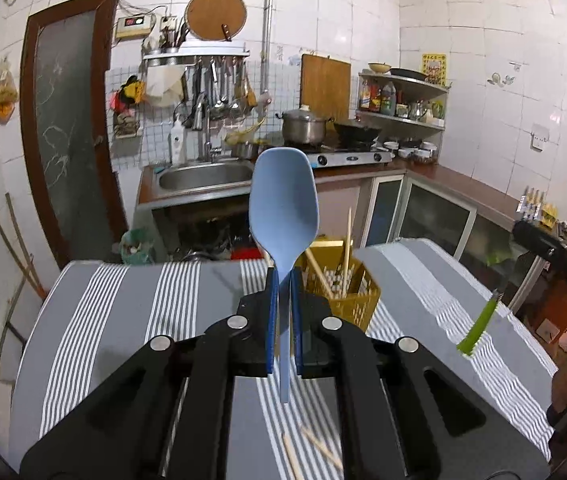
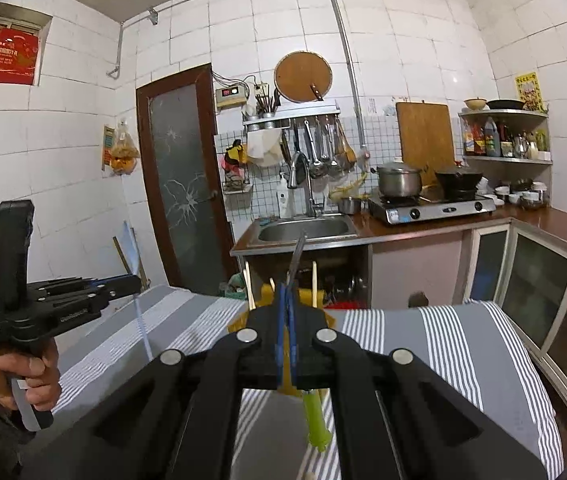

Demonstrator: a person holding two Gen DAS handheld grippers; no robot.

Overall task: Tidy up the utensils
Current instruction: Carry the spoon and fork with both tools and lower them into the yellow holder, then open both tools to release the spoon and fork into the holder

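- Blue is the spoon (image 1: pixel 283 208) we hold in our left gripper (image 1: pixel 283 292). The two blue pads (image 1: pixel 270 320) pinch its thin handle, and the round scoop end stands up above them.
- We hold the spoon in the air over a table with a grey and white striped cloth (image 1: pixel 123 312).
- A yellow basket (image 1: pixel 347 292) sits on the cloth just behind the left gripper. A few wooden chopsticks (image 1: pixel 348 248) stand up in it.
- More chopsticks (image 1: pixel 315 446) lie flat on the cloth under the left gripper.
- Our right gripper (image 2: pixel 286 320) pinches a knife (image 2: pixel 297 264). The dark blade points up past the fingertips and the green handle (image 2: pixel 314 420) hangs down below.
- In the right wrist view the yellow basket (image 2: pixel 307 294) is just past the knife.
- From the left wrist view we see the green handle (image 1: pixel 479 326) off to the right, up in the air above the cloth.
- Behind the table we see a sink (image 1: pixel 203 178) and a stove (image 1: pixel 347 158) with a pot (image 1: pixel 303 126).
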